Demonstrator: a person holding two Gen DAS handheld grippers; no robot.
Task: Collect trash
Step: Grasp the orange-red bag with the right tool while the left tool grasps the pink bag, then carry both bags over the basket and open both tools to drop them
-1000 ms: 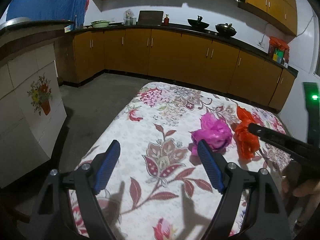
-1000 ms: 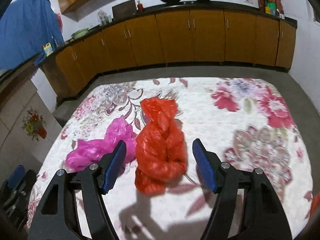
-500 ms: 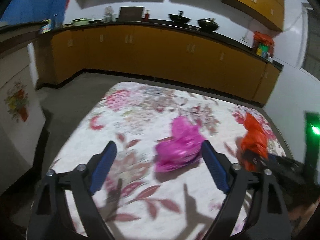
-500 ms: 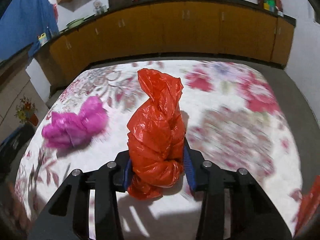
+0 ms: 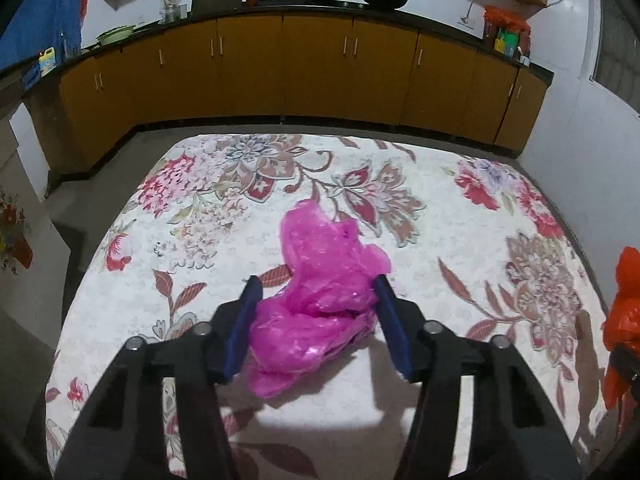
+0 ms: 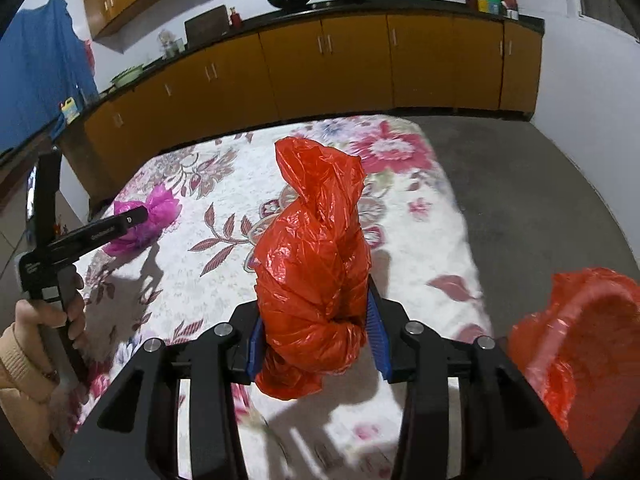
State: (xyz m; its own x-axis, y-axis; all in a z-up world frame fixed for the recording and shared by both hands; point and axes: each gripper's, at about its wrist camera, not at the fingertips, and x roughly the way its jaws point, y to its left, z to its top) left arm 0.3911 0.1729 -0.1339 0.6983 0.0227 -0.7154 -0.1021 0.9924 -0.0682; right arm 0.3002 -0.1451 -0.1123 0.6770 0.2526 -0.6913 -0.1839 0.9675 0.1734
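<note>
We're squeezing the orange bag (image 6: 316,280) in our right claw (image 6: 316,328), left claw (image 5: 316,320) half-open straddling the pink bag (image 5: 320,300), risking slippery plastic sliding free.

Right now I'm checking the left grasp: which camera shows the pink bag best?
The left wrist view: the pink bag fills its centre between the left gripper pads. The right wrist view shows only a small part behind that gripper's finger.

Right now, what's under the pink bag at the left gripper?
The pink bag lies on the floral cloth, between the left gripper pads. The cloth directly beneath it is covered; its contents are hidden.
</note>
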